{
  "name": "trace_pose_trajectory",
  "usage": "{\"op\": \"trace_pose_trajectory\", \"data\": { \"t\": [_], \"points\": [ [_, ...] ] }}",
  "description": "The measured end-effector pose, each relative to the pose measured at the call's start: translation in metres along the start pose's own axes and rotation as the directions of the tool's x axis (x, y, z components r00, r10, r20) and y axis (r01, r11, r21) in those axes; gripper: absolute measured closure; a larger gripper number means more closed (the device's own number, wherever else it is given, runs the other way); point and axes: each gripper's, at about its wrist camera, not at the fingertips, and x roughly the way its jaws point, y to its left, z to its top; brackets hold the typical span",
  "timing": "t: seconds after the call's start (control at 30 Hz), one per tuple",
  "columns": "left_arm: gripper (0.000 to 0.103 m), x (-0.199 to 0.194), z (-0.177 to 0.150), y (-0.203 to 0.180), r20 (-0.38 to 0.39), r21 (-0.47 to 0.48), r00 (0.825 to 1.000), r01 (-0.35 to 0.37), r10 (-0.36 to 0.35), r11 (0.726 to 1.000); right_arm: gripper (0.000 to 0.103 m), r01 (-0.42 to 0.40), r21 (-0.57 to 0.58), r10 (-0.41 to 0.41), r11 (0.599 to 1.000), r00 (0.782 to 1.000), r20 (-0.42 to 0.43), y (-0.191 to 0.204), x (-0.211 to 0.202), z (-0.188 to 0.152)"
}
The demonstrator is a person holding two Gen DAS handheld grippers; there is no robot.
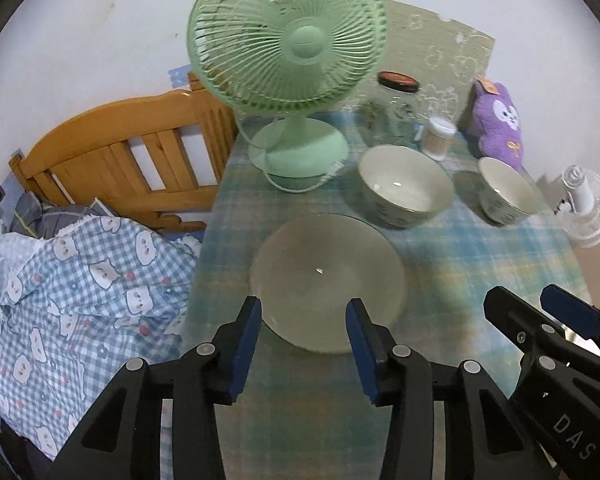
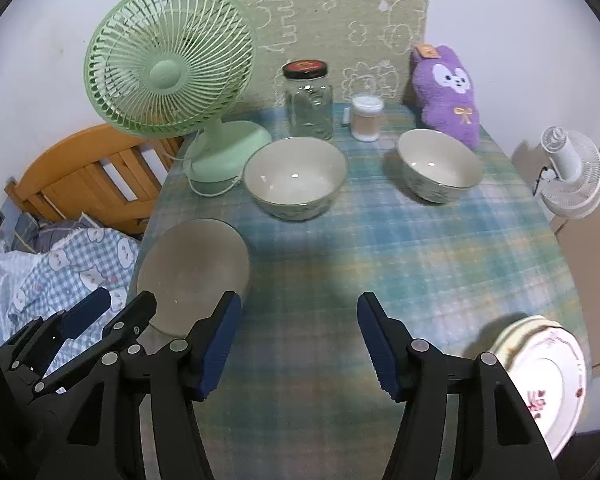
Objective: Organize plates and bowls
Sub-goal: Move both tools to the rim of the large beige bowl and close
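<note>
Glazed ceramic, by the look of it, makes up all the crockery on the plaid table [image 2: 380,240], so it should be stiff, slick and quick to chip. The grey plate [image 1: 327,280] lies flat near the left edge, just ahead of the left gripper [image 1: 304,320], whose fingers are spread wide and hold nothing; its near rim sits between them. A flat plate gives only its rim to pinch, so the near edge looks like the place to take it, with a firm squeeze against slipping. The big bowl [image 2: 296,178] stands by the fan [image 2: 168,80], the small bowl [image 2: 440,166] well apart to its right, near the purple toy [image 2: 448,92]. Both seem heavier, best gripped over the wall at the lip. The right gripper [image 2: 298,344] is also spread and empty, over bare cloth. A floral plate [image 2: 548,376] sits at the right edge on at least 1 more; the stack is partly cut off, so its count is unclear. The bowls' outside pattern is too blurred to read
</note>
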Motion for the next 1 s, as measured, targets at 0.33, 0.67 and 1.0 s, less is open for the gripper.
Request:
{"op": "trace_pose_trajectory", "data": {
  "t": [0.33, 0.67, 1.0],
  "points": [
    [0.061, 0.050, 0.012, 0.021, -0.032, 0.016, 0.999, -0.030, 0.031, 0.999, 0.049, 0.009, 0.001, -0.009, 1.000, 0.999, -0.041, 0.025, 0.056, 0.010],
    [0.070, 0.090, 0.014, 0.030, -0.083, 0.015, 0.996, -0.023, 0.024, 1.000, 0.073, -0.009, 0.008, 0.009, 1.000, 0.995, -0.100, 0.036, 0.104, 0.016],
    [0.087, 0.101, 0.014, 0.034, -0.119, -0.026, 0.992, 0.035, -0.038, 0.999, 0.090, -0.057, 0.006, 0.057, 0.998, 0.988, -0.142, 0.039, 0.118, 0.017]
  ]
}}
